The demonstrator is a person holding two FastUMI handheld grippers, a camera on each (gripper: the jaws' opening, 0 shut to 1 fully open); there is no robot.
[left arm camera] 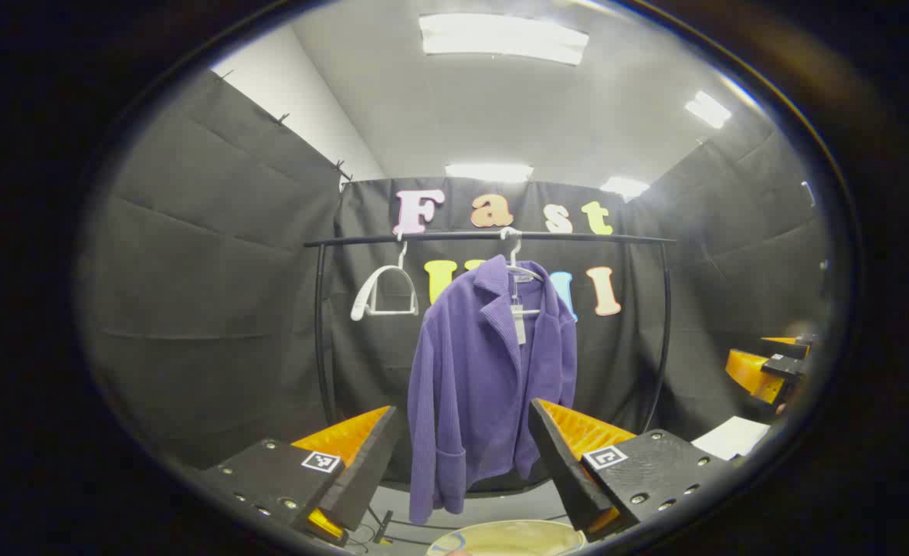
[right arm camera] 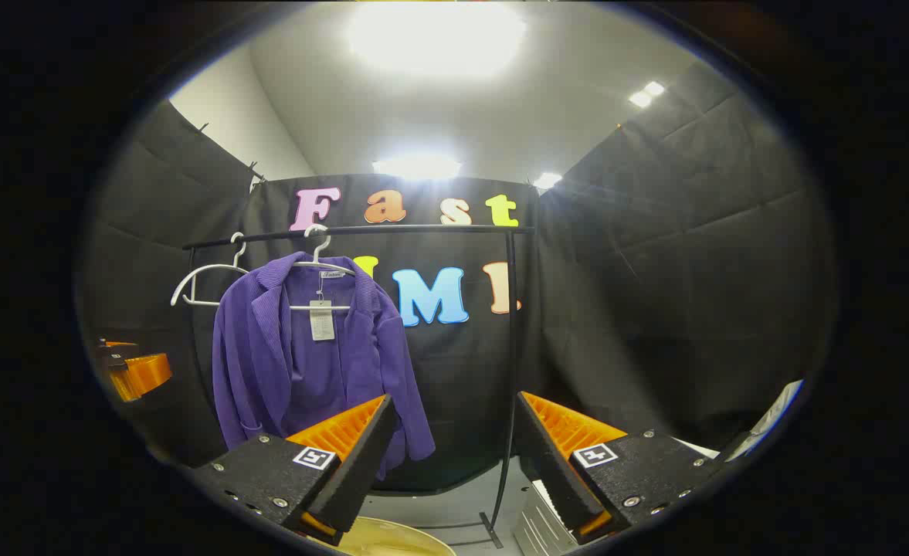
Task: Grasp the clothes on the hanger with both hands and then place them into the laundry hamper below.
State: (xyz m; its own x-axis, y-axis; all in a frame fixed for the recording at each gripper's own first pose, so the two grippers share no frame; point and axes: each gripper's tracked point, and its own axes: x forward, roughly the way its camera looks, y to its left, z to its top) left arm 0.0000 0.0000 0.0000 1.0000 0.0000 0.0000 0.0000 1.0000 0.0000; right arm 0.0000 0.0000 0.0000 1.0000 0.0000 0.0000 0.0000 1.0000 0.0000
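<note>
Jacket: a purple jacket (left arm camera: 485, 371) hung on a white hanger (left arm camera: 522, 270) from the black rail (left arm camera: 493, 235) of a clothes rack, front open, a pale tag (left arm camera: 519, 323) dangling at the collar; in the right gripper view the same jacket (right arm camera: 307, 355) hung toward the left end of the rail (right arm camera: 361, 229).
Spare hanger: a second white hanger (left arm camera: 384, 293), bare, hung on the rail to the left of the jacket, apart from it.
Left gripper: the left gripper (left arm camera: 462, 455) stood wide open, its two fingers spread to either side of the jacket's lower half as seen along them, short of the cloth and holding nothing.
Right gripper: the right gripper (right arm camera: 450, 448) was likewise wide open and held nothing, aimed to the right of the jacket near the rack's right upright (right arm camera: 510, 371); in the left gripper view it showed at the far right edge (left arm camera: 771, 367).
Hamper: a pale round rim (left arm camera: 504, 537) lay on the floor below the jacket, between the left gripper's fingers; its edge (right arm camera: 392, 540) also showed at the bottom of the right gripper view.
Rack base: a black curved foot (right arm camera: 454, 486) rested on the grey floor (right arm camera: 462, 506).
Ceiling: white, with lit panels (left arm camera: 500, 37).
</note>
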